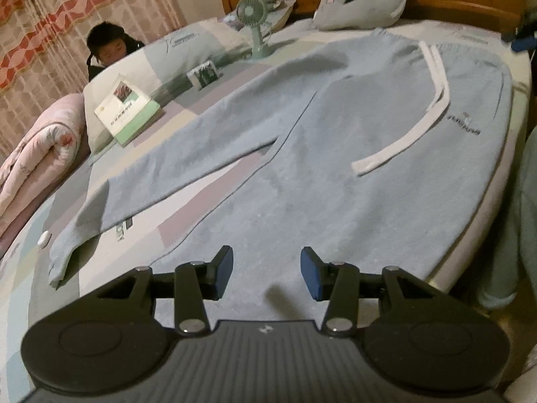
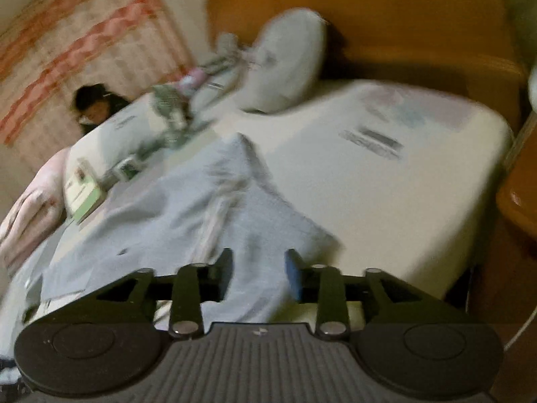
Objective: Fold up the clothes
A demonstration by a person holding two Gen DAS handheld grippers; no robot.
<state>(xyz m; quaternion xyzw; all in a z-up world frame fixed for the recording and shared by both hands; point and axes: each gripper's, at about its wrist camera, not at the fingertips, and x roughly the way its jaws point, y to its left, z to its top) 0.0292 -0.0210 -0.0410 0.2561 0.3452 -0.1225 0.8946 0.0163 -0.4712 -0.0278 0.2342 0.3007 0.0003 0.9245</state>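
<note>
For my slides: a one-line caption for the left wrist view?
Open left hand-held gripper poised over light-blue sweatpants spread flat on a bed.

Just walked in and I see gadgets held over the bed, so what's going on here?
A person is folding clothes with a handheld gripper in each hand. Light blue sweatpants lie spread flat on the bed, white drawstring showing. The left gripper hovers open above one leg, gripping nothing. The right gripper is over the fabric too; its view is blurred, so any grip is unclear. A book and small fan sit further back. No fold is visible yet.
</note>
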